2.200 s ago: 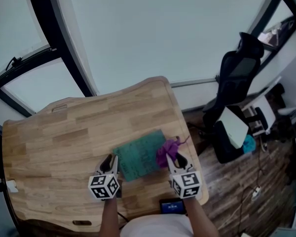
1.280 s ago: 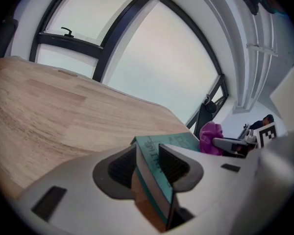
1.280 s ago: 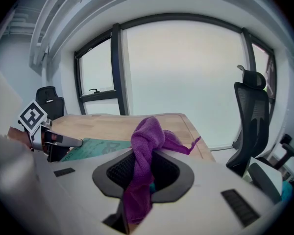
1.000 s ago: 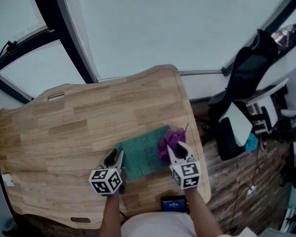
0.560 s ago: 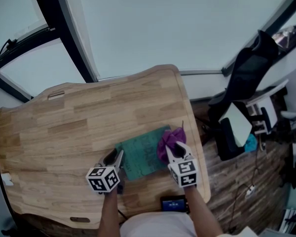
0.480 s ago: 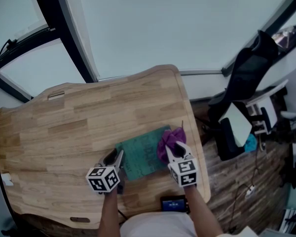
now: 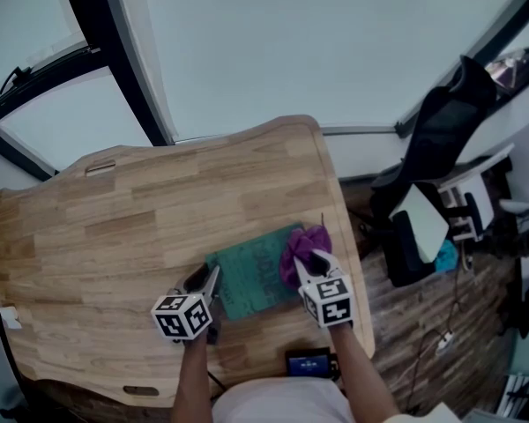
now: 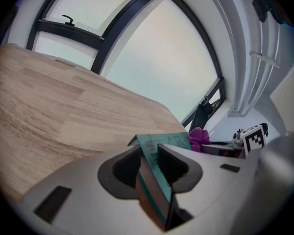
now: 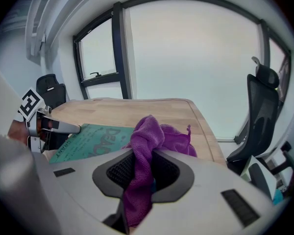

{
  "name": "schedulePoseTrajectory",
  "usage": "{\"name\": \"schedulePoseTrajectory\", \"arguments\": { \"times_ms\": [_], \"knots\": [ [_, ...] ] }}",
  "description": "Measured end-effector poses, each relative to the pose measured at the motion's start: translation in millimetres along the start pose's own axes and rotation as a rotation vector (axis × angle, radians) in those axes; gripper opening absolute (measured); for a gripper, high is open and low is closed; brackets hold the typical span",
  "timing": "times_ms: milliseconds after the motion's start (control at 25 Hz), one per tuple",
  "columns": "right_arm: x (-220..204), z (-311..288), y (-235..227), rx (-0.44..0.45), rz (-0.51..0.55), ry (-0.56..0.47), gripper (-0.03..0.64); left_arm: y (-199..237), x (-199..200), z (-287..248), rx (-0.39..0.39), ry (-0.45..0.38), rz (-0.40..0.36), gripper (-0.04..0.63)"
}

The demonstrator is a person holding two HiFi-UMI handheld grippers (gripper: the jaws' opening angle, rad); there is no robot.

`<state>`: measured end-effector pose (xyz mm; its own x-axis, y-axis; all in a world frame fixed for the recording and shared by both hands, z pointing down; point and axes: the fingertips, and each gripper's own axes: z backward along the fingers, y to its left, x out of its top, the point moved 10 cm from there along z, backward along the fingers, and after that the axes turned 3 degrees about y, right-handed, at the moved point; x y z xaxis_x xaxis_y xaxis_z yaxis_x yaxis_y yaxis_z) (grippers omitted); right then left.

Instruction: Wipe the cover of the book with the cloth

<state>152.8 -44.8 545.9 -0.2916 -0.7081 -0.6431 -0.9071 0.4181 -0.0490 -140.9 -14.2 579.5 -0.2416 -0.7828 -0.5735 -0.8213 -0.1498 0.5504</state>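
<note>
A teal book (image 7: 251, 276) lies on the wooden table (image 7: 115, 227) near its front right corner. My left gripper (image 7: 204, 280) is at the book's near left corner. In the left gripper view the book (image 8: 159, 168) stands edge-on between the jaws of this gripper (image 8: 148, 151), which are closing, and both pads touch it. My right gripper (image 7: 313, 263) is shut on a bunched purple cloth (image 7: 304, 247) that rests on the book's right edge. The right gripper view shows the cloth (image 9: 144, 131) hanging through its jaws (image 9: 143, 163), with the book's cover (image 9: 90, 141) to the left.
The table's right edge runs just past the cloth, with a wooden floor below. A black office chair (image 7: 441, 130) stands at the right by the window. A small dark device with a screen (image 7: 309, 361) lies at the table's front edge.
The left gripper has slid slightly left and toward me at the book's corner. The right gripper and the cloth have barely moved on the book's right edge.
</note>
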Motion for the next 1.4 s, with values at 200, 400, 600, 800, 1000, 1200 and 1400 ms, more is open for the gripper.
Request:
{"name": "schedulePoseTrajectory", "arguments": {
  "times_ms": [200,400,600,800,1000,1200,1400],
  "knots": [
    [3.2,-3.6,-1.4,0.006,0.013,0.008,0.080,1.1,0.8,-0.7,-0.010,0.005,0.010,0.109],
    [12.1,-8.0,-2.0,0.011,0.020,0.008,0.080,1.7,1.3,-0.4,-0.022,0.011,0.020,0.107],
    [17.1,-12.7,-3.3,0.020,0.017,0.012,0.080,1.8,1.7,-0.8,-0.027,0.017,0.024,0.107],
    [22.6,-17.3,-4.4,0.024,0.021,0.014,0.080,2.5,1.4,-0.5,-0.030,0.020,0.028,0.106],
    [35.4,-26.5,-8.2,0.032,0.040,0.025,0.080,3.2,1.5,-1.1,-0.034,0.022,0.031,0.106],
    [39.2,-33.4,-13.8,0.035,0.026,-0.001,0.080,3.1,1.5,-1.8,-0.037,0.024,0.033,0.106],
    [37.9,-36.7,-17.1,0.054,0.008,-0.002,0.080,5.6,1.9,-2.6,-0.042,0.029,0.042,0.106]
  ]
}}
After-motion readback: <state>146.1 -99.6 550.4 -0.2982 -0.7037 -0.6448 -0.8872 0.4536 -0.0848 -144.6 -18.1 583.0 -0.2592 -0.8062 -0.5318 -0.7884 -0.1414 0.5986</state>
